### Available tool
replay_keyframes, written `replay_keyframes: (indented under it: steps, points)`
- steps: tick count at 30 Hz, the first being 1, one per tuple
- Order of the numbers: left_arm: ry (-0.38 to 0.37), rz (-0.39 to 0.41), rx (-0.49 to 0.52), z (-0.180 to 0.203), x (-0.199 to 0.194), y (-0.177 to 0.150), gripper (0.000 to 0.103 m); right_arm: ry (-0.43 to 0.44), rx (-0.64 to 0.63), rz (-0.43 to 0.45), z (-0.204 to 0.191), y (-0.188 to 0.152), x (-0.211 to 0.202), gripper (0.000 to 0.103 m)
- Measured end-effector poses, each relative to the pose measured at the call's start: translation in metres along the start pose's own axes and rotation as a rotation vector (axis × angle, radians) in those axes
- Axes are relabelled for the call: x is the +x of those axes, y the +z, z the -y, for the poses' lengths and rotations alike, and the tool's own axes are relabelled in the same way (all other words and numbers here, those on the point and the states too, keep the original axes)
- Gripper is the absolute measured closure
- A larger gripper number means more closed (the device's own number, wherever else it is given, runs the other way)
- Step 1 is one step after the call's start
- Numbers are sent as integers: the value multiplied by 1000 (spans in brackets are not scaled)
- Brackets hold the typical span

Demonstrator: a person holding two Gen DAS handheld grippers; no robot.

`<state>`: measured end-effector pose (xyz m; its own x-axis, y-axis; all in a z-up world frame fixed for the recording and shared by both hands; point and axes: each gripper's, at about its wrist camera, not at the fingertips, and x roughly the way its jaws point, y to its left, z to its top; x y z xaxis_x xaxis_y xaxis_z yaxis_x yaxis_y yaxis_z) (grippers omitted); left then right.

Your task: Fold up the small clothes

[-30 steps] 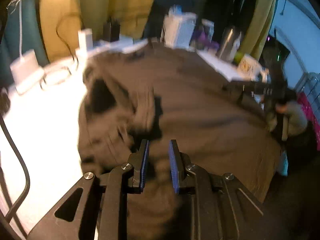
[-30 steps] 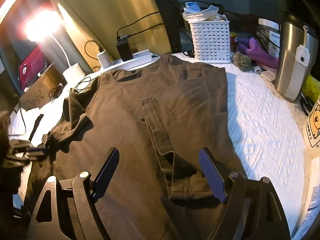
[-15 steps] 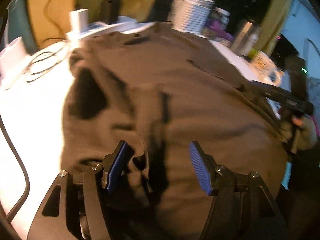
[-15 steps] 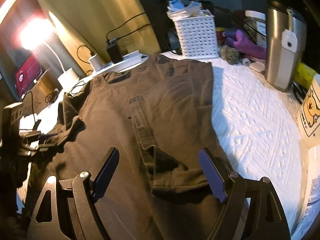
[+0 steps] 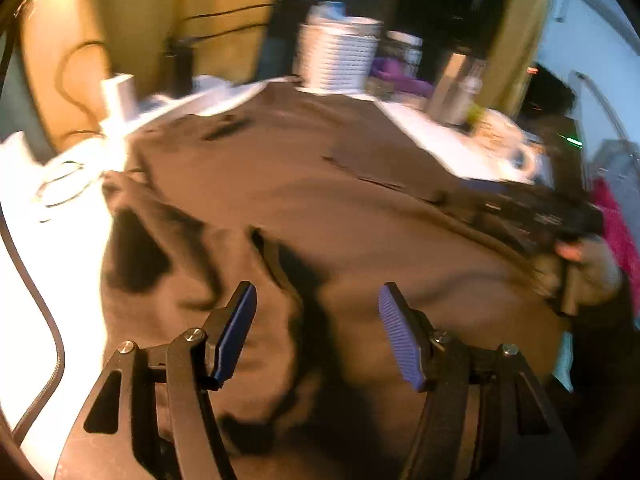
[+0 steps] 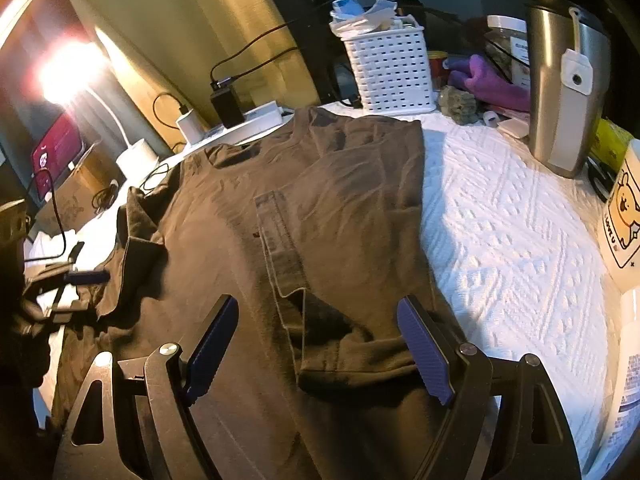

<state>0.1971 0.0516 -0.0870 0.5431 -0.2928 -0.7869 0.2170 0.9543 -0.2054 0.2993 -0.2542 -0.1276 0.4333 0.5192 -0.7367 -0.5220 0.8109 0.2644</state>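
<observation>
A dark brown T-shirt (image 6: 320, 184) lies spread on the white textured table cover (image 6: 520, 240). Its right side and sleeve are folded in over the body (image 6: 360, 320). The left sleeve (image 5: 168, 248) lies bunched and rumpled. My left gripper (image 5: 316, 312) hovers open just above that rumpled part, nothing between its blue pads. It also shows at the far left of the right wrist view as the left gripper (image 6: 76, 280). My right gripper (image 6: 318, 316) stands open over the folded sleeve end, clear of the cloth. In the left wrist view the right gripper (image 5: 540, 216) appears blurred, held by a hand (image 5: 588, 272).
Along the back stand a white slotted basket (image 6: 392, 72), a steel flask (image 6: 568, 92), a purple cloth (image 6: 488, 80) and a power strip with chargers (image 6: 248, 116). A lit lamp (image 6: 136, 156) and cables (image 5: 40, 320) are at the left, a bear-print bottle (image 6: 624, 216) at the right.
The left gripper's jaws went from a narrow gap at the bunched sleeve to wide apart, and it drew back across the shirt. The right gripper stayed open and hardly moved.
</observation>
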Motion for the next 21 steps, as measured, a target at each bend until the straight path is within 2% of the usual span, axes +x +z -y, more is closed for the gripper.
replay_keyframes:
  steps: [1, 5, 7, 8, 11, 12, 15, 18, 20, 21]
  points:
    - [3, -5, -10, -3, 6, 2, 40, 1, 1, 1, 0, 0, 0, 20]
    - [-72, -75, -4, 1, 23, 4, 40, 1, -4, -2, 0, 0, 0, 20]
    - [-95, -29, 41, 4, 7, 9, 40, 0, -6, 2, 1, 1, -2, 20]
    - [-80, -3, 44, 0, 0, 12, 40, -3, -6, 8, 2, 2, -3, 20]
    - [35, 75, -10, -35, -25, 25, 39, 6, 17, 25, 9, 8, -8, 20]
    - [94, 90, -54, -56, -30, 29, 39, 6, 19, 34, 11, 12, -10, 20]
    - [155, 81, -124, -101, -24, 36, 40, -10, 1, 47, 14, 22, -12, 20]
    - [115, 14, -197, -130, -1, 38, 40, -28, -28, 50, 15, 34, -10, 20]
    - [50, -5, -208, -136, 13, 40, 40, -38, -46, 49, 14, 39, -8, 20]
    - [24, -9, -202, -135, 19, 39, 45, -39, -52, 49, 14, 42, -8, 20]
